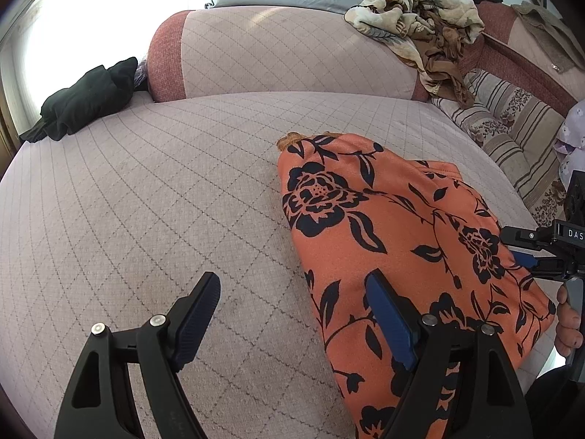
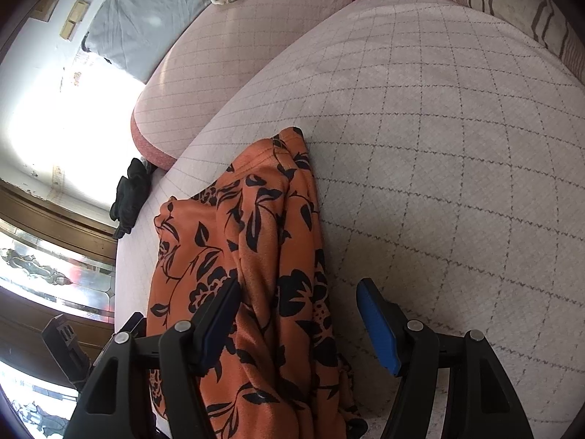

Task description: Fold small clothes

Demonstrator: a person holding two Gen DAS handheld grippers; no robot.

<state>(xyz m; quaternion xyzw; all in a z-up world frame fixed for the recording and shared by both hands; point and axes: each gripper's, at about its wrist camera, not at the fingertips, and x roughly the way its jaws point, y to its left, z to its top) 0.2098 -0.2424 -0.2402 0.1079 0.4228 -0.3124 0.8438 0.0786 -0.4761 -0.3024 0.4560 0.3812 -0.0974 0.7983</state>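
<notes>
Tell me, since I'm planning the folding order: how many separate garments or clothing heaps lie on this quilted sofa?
3: an orange black-flowered garment near both grippers, a black bundle at the seat's far left edge, a beige floral heap on the backrest. More may be hidden.

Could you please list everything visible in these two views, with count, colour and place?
floral garment: one, orange with black flowers, lying bunched on the seat cushion
seat cushion: one, pale pink quilted, underneath the garment
back cushion: one, pale pink with red edge, behind the seat
black clothing: one bundle, at the seat's far left edge
patterned cloth heap: one, cream and brown, on the back cushion
striped pillow: one, beige and brown, on the right
left tool: one, black with blue pads, open, one finger over the garment
right tool: one, same colours, open, straddling the garment
hand: one, holding the right tool's handle
</notes>
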